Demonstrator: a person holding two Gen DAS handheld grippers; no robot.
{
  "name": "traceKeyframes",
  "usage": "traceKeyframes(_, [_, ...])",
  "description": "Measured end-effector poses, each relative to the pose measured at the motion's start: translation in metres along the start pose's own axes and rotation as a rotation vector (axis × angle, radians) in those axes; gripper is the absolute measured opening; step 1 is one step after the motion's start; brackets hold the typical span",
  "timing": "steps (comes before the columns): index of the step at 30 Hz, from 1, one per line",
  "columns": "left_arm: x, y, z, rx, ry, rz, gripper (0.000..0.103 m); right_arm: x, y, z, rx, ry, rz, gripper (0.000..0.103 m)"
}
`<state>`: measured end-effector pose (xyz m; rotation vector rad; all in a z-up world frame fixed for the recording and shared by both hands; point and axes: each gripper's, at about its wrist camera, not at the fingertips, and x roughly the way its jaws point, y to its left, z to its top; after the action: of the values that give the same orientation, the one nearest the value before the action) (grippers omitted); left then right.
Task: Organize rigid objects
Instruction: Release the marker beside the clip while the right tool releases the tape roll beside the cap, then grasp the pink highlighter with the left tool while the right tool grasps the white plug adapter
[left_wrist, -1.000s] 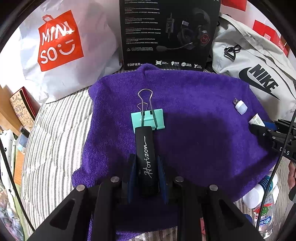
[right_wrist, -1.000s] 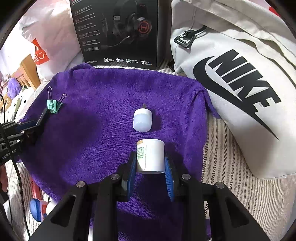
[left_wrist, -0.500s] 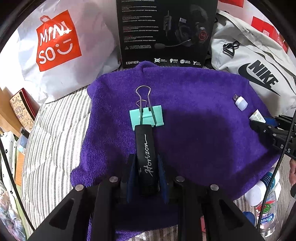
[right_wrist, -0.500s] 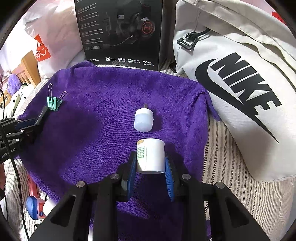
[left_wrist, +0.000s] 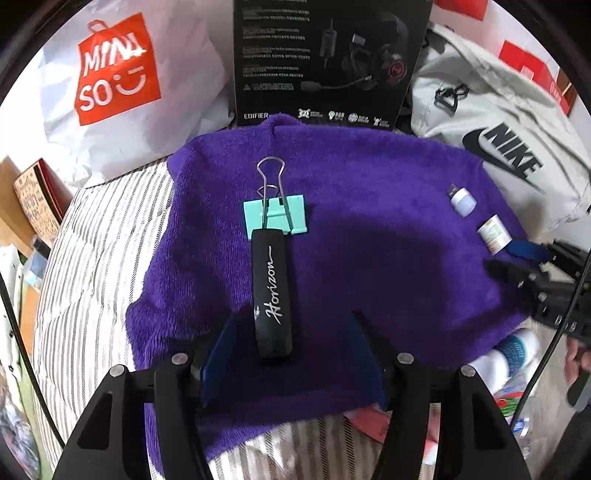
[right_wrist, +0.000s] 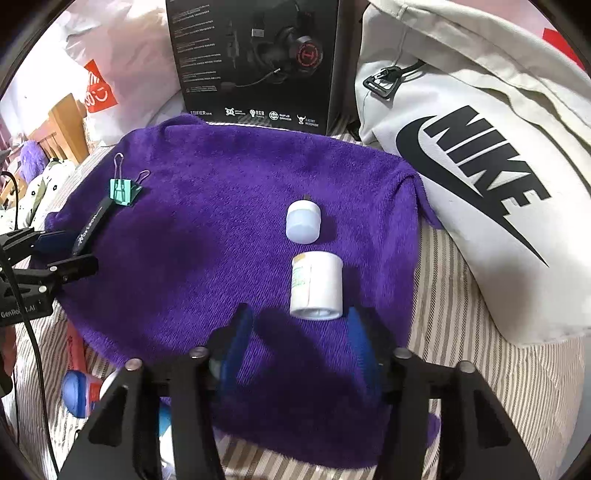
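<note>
Purple towel (left_wrist: 369, 258) covers the striped bed; my left hand-held gripper (left_wrist: 291, 343) is opening around the black Horizon stick (left_wrist: 272, 291), my right hand-held gripper (right_wrist: 301, 332) around the white jar (right_wrist: 316, 286), label unreadable.

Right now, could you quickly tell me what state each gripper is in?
Left gripper: opening, pads clear of the black Horizon stick between them.
Right gripper: opening, white bottle released on the purple towel.

A white Miniso shopping bag (left_wrist: 110, 85) sits upper left, a black Edifier headset box (left_wrist: 328, 59) stands top centre, and a grey Nike bag (right_wrist: 480, 158) fills the right. Striped bedding (left_wrist: 92, 266) lies underneath, with plastic bottles (left_wrist: 513, 354) at the lower right edge.
</note>
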<state>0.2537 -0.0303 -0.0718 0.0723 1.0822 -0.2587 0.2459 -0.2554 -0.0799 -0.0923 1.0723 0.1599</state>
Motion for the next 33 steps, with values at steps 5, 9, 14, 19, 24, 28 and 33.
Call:
traceKeyframes(5, [-0.027,-0.007,-0.008,0.004,-0.033,0.007,0.070,-0.019,-0.002,-0.008,0.031,-0.011,0.005,0.064])
traceKeyframes(9, [-0.048,-0.016,-0.025,0.009,-0.045,0.004,0.076,-0.040,-0.004,-0.016,0.046,-0.031,-0.002,0.069])
traceKeyframes(14, [-0.055,-0.021,-0.048,-0.010,-0.033,0.011,0.079,-0.072,-0.005,-0.035,0.068,-0.066,-0.032,0.082])
traceKeyframes(19, [-0.049,-0.022,-0.065,-0.045,-0.013,0.017,0.079,-0.098,-0.006,-0.056,0.101,-0.078,-0.060,0.087])
traceKeyframes(24, [-0.042,-0.022,-0.070,-0.094,-0.010,-0.006,0.079,-0.117,-0.007,-0.075,0.110,-0.095,-0.089,0.093])
traceKeyframes(28, [-0.035,-0.027,-0.070,-0.109,-0.004,-0.004,0.079,-0.128,-0.006,-0.086,0.112,-0.107,-0.113,0.096])
traceKeyframes(33, [-0.026,-0.034,-0.069,-0.113,0.006,0.011,0.079,-0.139,-0.008,-0.098,0.125,-0.120,-0.101,0.096])
